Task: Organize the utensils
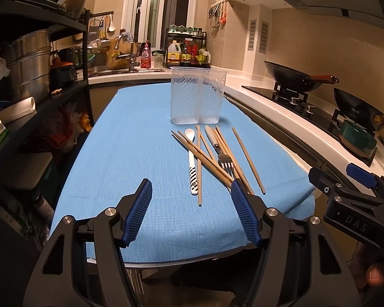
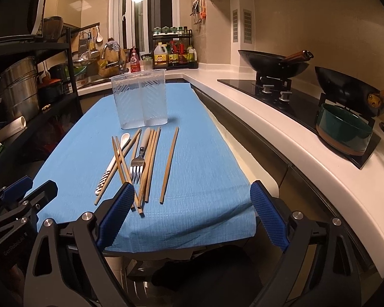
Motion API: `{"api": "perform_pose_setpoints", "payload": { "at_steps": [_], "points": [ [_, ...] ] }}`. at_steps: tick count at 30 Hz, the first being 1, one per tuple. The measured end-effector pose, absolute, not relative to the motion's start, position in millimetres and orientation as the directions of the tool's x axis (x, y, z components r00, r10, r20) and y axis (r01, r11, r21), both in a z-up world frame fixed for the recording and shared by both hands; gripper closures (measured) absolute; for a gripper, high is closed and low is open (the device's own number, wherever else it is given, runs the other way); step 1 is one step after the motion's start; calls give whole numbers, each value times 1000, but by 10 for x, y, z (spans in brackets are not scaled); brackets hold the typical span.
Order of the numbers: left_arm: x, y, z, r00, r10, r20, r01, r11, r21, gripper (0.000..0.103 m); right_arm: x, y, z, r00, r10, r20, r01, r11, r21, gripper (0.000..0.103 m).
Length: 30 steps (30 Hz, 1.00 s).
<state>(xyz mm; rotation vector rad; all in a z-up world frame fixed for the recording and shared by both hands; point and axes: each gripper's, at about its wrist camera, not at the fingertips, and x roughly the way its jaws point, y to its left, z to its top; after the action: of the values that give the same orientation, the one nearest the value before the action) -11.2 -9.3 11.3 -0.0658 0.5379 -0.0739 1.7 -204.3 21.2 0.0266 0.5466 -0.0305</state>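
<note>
A clear plastic two-compartment holder (image 1: 197, 97) (image 2: 140, 99) stands upright and empty on the blue cloth (image 1: 130, 153) (image 2: 204, 153). In front of it lie several wooden chopsticks (image 1: 247, 158) (image 2: 169, 163), a white spoon with a striped handle (image 1: 192, 161) (image 2: 112, 163) and a fork with a pale handle (image 1: 224, 160) (image 2: 138, 163), in a loose pile. My left gripper (image 1: 190, 194) is open and empty, just short of the pile. My right gripper (image 2: 192, 197) is open and empty near the cloth's front edge; its body shows at the right of the left wrist view (image 1: 355, 192).
A white counter (image 2: 256, 117) runs along the right with a gas hob, two black woks (image 2: 274, 62) and a green bowl (image 2: 345, 130). A black shelf rack with steel pots (image 1: 30, 74) stands at the left. A sink and bottles (image 1: 181, 53) sit at the back.
</note>
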Motion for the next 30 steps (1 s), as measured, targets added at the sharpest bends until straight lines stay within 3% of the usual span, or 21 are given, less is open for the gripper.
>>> {"api": "perform_pose_setpoints", "payload": {
  "at_steps": [6,21,30],
  "points": [
    [-110,-91,117,858,-84,-507,51,996,-80,40,18,-2030,239,855,-13,-519,27,999,20,20],
    [-128,-75,168,871,-80,-485,47,996,-80,40,-16,-1957,351,869,-10,-495,12,1000,1,21],
    [-159,-53,181,878,-80,-472,48,996,-79,40,-64,-1953,353,877,3,-481,3,1000,12,26]
  ]
}}
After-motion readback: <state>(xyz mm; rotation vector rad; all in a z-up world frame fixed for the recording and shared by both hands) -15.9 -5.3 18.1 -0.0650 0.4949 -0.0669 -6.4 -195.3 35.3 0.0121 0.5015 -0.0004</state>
